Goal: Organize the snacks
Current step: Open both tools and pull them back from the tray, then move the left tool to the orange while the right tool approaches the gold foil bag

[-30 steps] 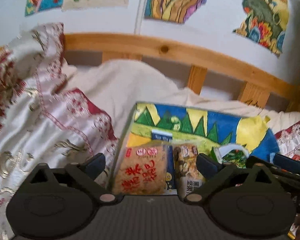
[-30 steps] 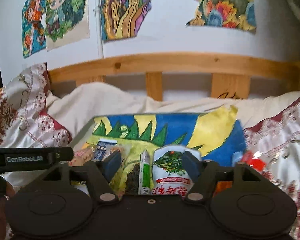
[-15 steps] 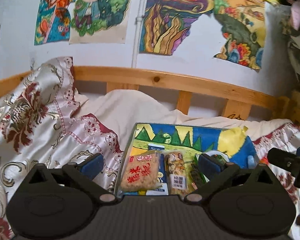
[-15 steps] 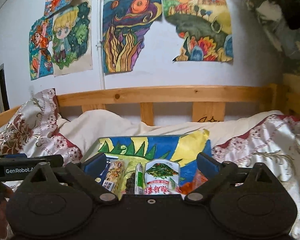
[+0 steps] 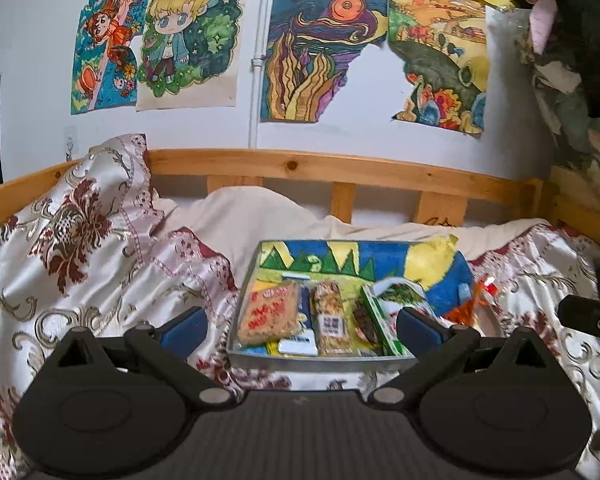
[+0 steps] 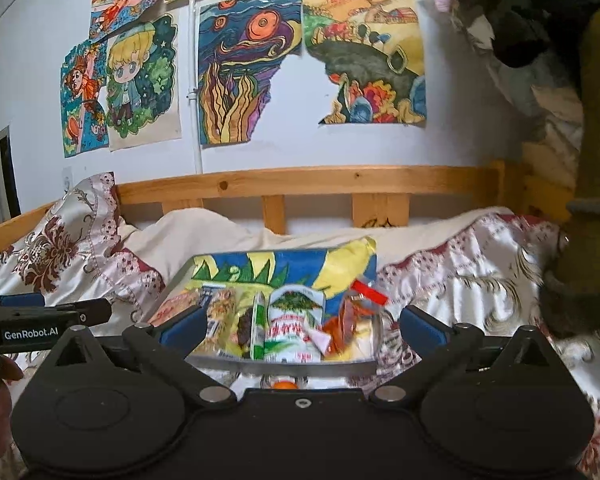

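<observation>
A grey tray point(image 5: 320, 360) lined with a colourful drawing lies on the bed. In it lie several snack packs in a row: an orange rice-cracker pack point(image 5: 268, 312), a nut bar point(image 5: 330, 318), a dark bar point(image 5: 364, 322) and a white-green pack point(image 5: 396, 294). The tray point(image 6: 284, 364) and white-green pack point(image 6: 294, 328) also show in the right wrist view, with an orange-red wrapper point(image 6: 352, 320) at its right end. My left gripper point(image 5: 300, 326) and right gripper point(image 6: 300, 326) are both open and empty, held back from the tray's near edge.
The bed has a silky white and maroon floral cover point(image 5: 80, 260) and a cream blanket point(image 5: 240, 216). A wooden rail point(image 5: 320, 168) runs behind it, under wall drawings point(image 5: 312, 44). Clothes point(image 6: 540, 60) hang at the right. A small orange object point(image 6: 286, 385) lies before the tray.
Both grippers have pulled back and up from the tray, so it looks smaller and farther. The right gripper's fingers have spread wider. The snacks have not moved.
</observation>
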{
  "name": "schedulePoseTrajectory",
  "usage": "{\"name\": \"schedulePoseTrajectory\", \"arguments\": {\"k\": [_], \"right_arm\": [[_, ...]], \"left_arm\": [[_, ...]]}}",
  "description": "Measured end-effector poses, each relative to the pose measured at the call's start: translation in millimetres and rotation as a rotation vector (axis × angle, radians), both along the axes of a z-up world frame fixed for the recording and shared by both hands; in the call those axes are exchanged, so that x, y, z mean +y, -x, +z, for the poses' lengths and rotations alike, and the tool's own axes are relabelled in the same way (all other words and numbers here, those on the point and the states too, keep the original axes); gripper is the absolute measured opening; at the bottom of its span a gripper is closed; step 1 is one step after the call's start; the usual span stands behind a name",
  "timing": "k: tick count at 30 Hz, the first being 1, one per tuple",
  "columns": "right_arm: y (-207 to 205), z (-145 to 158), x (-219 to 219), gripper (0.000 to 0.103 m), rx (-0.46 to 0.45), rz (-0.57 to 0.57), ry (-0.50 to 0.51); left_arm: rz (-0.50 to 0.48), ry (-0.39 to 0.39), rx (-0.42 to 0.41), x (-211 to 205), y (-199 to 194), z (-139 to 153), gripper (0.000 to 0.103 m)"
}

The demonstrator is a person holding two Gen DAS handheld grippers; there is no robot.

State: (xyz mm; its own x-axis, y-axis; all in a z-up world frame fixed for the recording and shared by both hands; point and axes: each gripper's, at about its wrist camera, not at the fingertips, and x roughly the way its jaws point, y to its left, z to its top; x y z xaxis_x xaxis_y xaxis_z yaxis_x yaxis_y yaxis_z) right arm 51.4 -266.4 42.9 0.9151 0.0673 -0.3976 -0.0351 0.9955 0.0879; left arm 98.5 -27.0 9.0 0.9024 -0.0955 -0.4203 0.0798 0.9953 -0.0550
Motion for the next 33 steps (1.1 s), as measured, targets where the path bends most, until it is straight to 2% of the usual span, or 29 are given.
{"name": "schedulePoseTrajectory", "arguments": {"k": [8, 17, 33], "right_arm": [[18.1, -12.3, -7.1, 0.102, 0.130, -0.029, -0.016], [3.8, -33.2, -15.3, 0.102, 0.305, -0.129, -0.017], [-8.0, -43.7, -2.2, 0.102, 0.381, -0.115, 0.041]], "left_arm": [[-0.038, -0.035, 0.038, -9.1, 22.8, -8.4, 0.103], [-0.070, -0.042, 0.125, -21.6, 21.9, -26.2, 0.102], [-0.064, -0.089, 0.252, -27.4, 12.5, -47.1, 0.102]]}}
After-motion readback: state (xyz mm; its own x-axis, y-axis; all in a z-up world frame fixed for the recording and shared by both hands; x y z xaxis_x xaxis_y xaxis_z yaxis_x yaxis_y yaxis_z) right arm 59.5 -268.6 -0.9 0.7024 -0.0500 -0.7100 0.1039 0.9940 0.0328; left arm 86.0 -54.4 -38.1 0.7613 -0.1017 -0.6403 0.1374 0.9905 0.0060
